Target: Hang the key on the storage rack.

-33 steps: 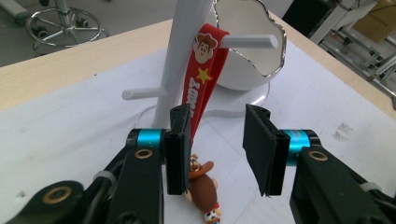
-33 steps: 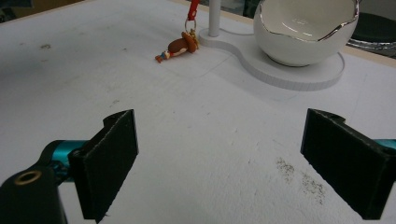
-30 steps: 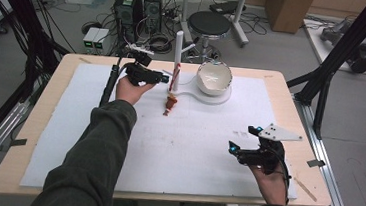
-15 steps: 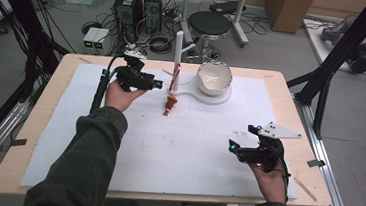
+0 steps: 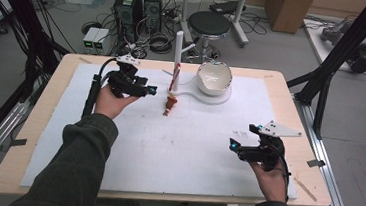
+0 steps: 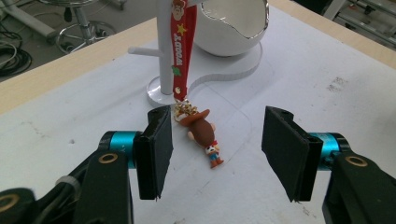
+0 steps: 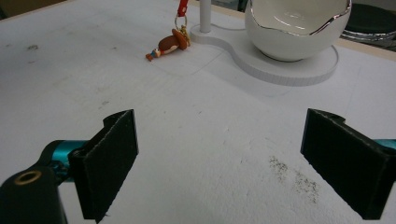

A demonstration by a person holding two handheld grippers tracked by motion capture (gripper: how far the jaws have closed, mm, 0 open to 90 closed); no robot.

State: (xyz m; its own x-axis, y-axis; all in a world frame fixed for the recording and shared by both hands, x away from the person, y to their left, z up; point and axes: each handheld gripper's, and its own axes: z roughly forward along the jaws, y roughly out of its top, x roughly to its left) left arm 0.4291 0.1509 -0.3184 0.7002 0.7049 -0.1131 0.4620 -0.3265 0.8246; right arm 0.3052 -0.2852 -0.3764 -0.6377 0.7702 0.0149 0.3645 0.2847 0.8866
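Keychain: the red strap (image 6: 183,42) hangs from the peg of the white stand (image 6: 164,70), and the figure (image 6: 201,133) at its end lies on the sheet (image 5: 177,147) just past my left gripper (image 6: 212,151). Strap is too long for the peg height, so the figure rests on the table instead of dangling.

Left gripper jaws have just been opening; the figure sits in line with the gap but beyond the pads, nothing touching it. So it's released, and I read the hang as done. In the high view my left gripper (image 5: 144,89) is beside the stand (image 5: 178,52), well clear of the strap, so pulling away shouldn't drag it off.

White bowl (image 6: 231,23) sits on the far lobe of the same base, behind the stand from my left gripper. Shared base keeps the stand from tipping under the strap's pull, I'd guess.

Right gripper (image 7: 219,158) is spread wide over bare sheet, holding nothing, with the bowl and figure well ahead of it. It's parked low and to the side (image 5: 235,146) to keep out of the left hand's way.
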